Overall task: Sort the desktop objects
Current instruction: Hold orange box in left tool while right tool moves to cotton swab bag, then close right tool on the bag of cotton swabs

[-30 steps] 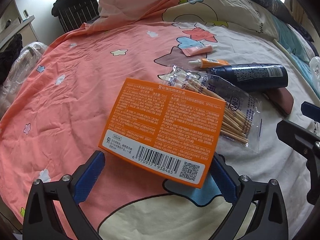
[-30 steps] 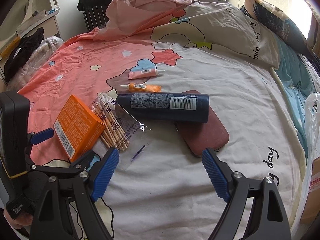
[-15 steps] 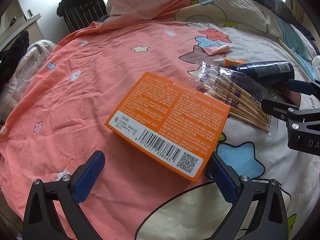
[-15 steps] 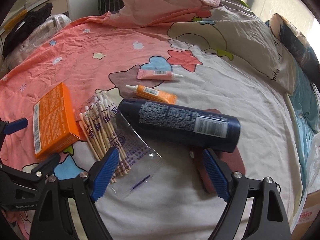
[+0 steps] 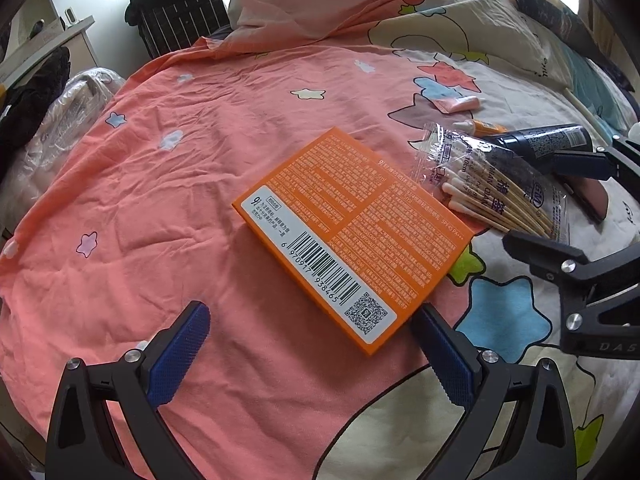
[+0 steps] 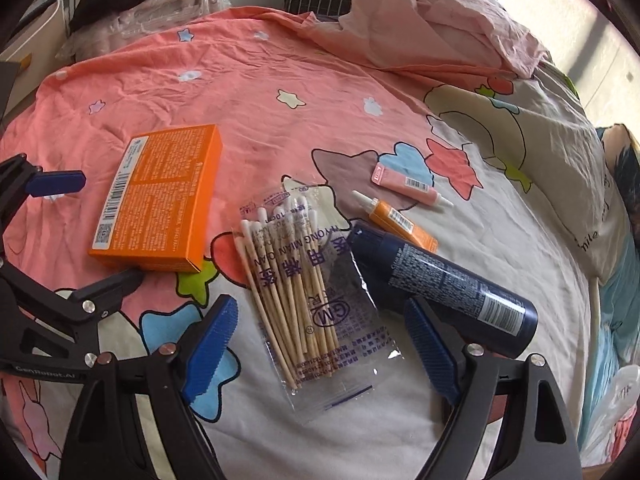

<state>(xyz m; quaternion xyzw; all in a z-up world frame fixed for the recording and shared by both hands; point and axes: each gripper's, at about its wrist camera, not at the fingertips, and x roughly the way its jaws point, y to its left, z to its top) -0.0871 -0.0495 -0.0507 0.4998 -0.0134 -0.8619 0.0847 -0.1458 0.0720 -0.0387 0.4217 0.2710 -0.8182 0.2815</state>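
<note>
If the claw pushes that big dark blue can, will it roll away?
Probably. The dark blue can lies on its round side, so a sideways nudge could roll it. The soft, wrinkly bedsheet may slow it, and the bag of cotton swabs might block it.

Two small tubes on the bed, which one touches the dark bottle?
The orange tube: its end meets the dark bottle. The pink tube lies apart, farther back.

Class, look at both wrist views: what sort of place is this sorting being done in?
Most likely a bedroom: the items lie on a bed's cartoon-print sheet, with a crumpled pink blanket behind and a dark suitcase beside the bed.
</note>
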